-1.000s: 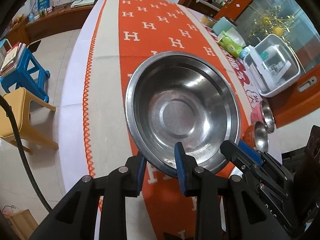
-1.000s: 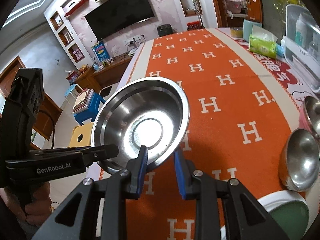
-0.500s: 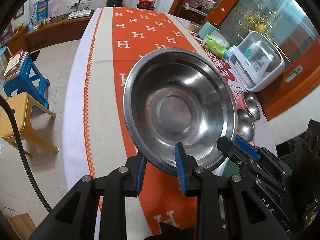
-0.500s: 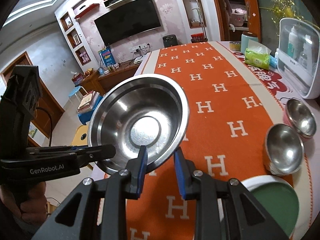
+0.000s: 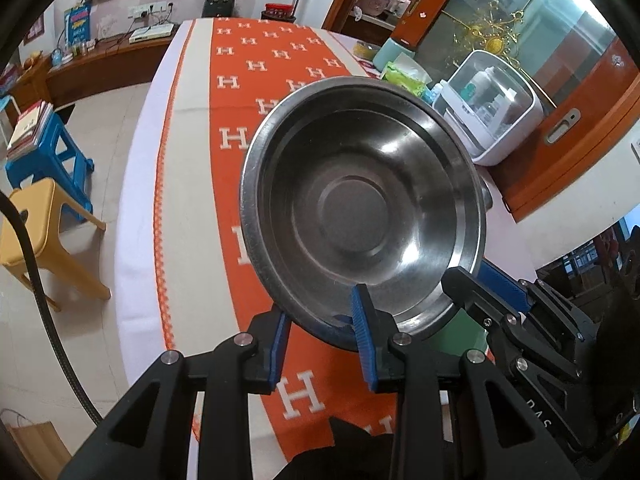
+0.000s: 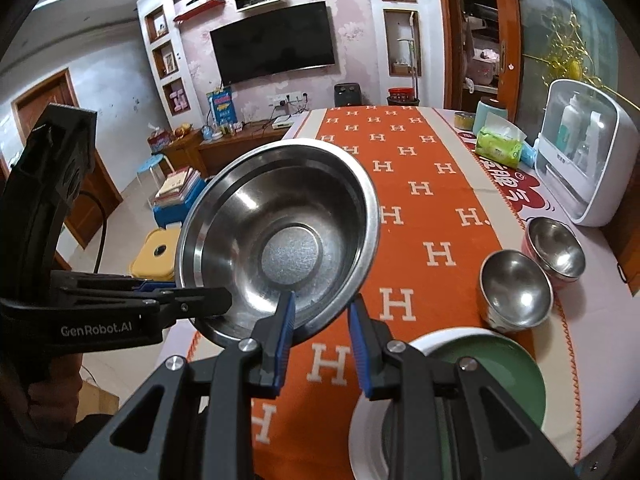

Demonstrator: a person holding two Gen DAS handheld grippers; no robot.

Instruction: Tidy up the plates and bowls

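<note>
Wide round stainless-steel bowl, scuffed flat base, centre frame; left tool opening, right tool narrowly clamped, both astride its rim.

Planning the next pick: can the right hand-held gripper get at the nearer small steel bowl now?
Probably not: the right hand-held gripper is clamped on the big bowl's rim. The small bowl itself sits unobstructed.

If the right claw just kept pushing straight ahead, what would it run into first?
The big steel bowl whose rim the right claw already grips. Past it, probably the orange tablecloth, though depth is hard to judge.
</note>
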